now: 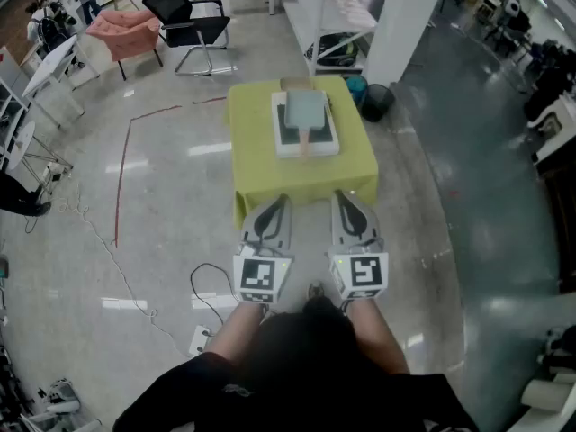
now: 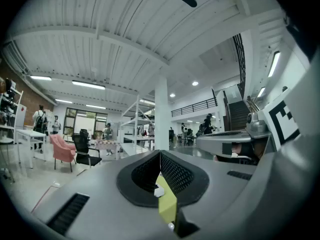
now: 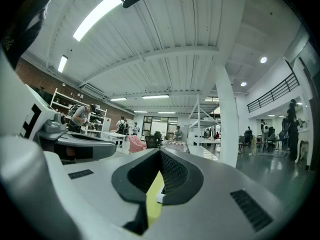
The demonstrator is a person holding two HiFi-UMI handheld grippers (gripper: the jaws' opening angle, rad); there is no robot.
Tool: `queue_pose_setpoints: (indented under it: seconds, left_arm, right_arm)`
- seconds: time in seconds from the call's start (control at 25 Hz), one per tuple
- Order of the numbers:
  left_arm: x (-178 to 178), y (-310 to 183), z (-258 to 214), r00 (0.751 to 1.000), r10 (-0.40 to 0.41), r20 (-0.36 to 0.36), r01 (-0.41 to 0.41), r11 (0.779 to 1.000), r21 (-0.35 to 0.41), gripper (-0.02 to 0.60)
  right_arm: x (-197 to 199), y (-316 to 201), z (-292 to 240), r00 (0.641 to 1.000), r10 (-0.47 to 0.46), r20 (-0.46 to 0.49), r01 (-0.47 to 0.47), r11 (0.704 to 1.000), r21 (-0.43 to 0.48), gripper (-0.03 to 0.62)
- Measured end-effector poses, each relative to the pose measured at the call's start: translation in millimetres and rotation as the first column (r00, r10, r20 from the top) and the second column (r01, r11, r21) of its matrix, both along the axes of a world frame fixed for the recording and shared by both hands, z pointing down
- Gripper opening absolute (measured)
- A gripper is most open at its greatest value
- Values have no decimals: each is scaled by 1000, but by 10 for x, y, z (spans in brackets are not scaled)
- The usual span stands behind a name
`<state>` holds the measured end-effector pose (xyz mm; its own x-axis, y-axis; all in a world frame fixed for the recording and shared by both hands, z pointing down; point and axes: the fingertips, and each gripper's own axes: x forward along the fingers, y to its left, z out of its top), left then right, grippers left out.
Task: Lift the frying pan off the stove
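Note:
A grey-green frying pan [image 1: 304,109] with a wooden handle [image 1: 306,142] that points toward me sits on a white stove [image 1: 283,140]. The stove stands on a small table with a yellow-green cloth [image 1: 252,165]. My left gripper [image 1: 281,202] and right gripper [image 1: 341,196] are held side by side close to my body, short of the table's near edge, tips toward it. Both are shut with nothing between the jaws. In the left gripper view the closed jaws of the left gripper [image 2: 160,155] point across the hall, as do those of the right gripper [image 3: 160,154] in the right gripper view.
A black bin [image 1: 378,100] and a white pillar [image 1: 400,16] stand right of the table. Behind it are a black chair [image 1: 184,16], a pink armchair [image 1: 126,30] and a shelf rack [image 1: 333,7]. A cable [image 1: 202,286] lies on the floor by my feet.

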<state>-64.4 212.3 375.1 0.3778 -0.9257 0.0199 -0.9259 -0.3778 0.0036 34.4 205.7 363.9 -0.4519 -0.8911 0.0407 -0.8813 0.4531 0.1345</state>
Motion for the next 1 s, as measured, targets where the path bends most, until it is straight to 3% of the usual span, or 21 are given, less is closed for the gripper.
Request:
queue_pose_setpoints:
  seconds: [0.36,0.76,1.0]
  left_arm:
    - [-52,202,195,1000,17,-9,-17,998,-60,44]
    - [-247,455,348,999,33,-8,-34,996,-85,44]
    - [-334,362,436,1000,26,-5,-26,993,-112,44]
  right_arm:
    - [-113,168,156,999,-33,40,34,999,-27,15]
    - [-245,374,286,1000,-8,30,10,999,-53,15]
    - [-300,289,401,999,-13,32,15,997,-80,15]
